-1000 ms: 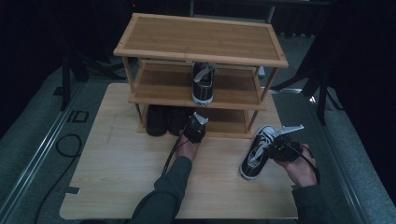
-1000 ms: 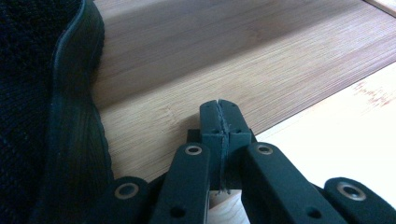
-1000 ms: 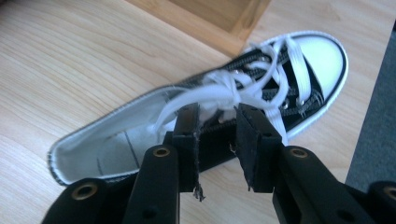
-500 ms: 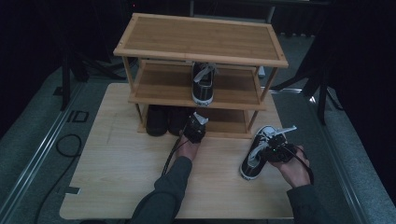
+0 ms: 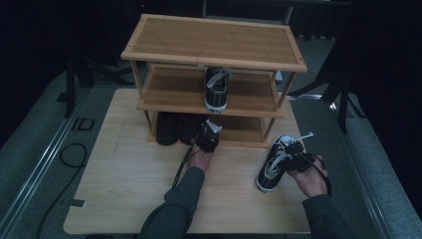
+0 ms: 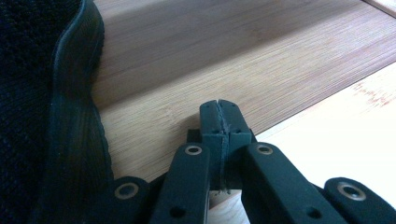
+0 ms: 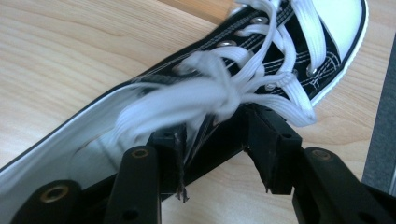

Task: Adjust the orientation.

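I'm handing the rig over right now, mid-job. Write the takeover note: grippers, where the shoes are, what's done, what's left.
Left gripper: fingers shut on nothing, resting at the front edge of the rack's bottom shelf, beside the dark shoes.
Right gripper: fingers have just been opening; they straddle the side wall of the black-and-white sneaker near its laces, and the right-hand pad stands clear of it. Treat it as released.
That sneaker lies on the table, right of the rack.
Done: one matching sneaker stands on the middle shelf; dark shoes are on the bottom shelf.
Left, probably: regrip the table sneaker and shelve it beside its mate.
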Tool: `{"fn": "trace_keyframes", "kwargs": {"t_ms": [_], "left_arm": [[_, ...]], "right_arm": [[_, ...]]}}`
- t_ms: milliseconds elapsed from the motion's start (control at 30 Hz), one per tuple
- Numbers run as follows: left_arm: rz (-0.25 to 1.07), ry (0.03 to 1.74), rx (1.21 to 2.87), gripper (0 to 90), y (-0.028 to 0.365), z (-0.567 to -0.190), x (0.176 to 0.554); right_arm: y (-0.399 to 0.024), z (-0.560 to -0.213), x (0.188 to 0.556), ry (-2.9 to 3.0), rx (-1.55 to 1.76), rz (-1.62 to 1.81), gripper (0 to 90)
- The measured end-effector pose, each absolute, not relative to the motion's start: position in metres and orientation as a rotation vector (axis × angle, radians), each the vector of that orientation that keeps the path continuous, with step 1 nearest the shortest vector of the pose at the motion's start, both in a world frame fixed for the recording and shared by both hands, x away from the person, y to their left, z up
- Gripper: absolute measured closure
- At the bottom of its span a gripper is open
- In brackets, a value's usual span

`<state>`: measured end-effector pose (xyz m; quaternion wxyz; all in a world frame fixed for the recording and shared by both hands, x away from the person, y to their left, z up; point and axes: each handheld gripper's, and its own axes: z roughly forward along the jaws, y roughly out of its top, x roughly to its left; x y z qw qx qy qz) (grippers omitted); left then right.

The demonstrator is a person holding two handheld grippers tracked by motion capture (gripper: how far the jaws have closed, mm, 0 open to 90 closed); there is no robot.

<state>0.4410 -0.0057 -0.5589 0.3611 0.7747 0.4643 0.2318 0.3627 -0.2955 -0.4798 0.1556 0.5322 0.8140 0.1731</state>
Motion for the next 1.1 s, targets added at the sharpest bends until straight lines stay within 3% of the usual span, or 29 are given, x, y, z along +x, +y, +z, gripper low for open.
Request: {"fn": "trace_keyframes", "kwargs": {"t_ms": [333,1100], "left_arm": [[0.593,1.197,1.995,89.8,-0.005,-0.559,0.441],[0.593,1.195,1.996,89.8,-0.005,-0.559,0.441]], "right_arm": [[-0.305,-0.484,0.364,2.305,1.571,0.527,80.5],[-0.313,-0.467,0.333,2.274,1.475,0.6,83.7]]}}
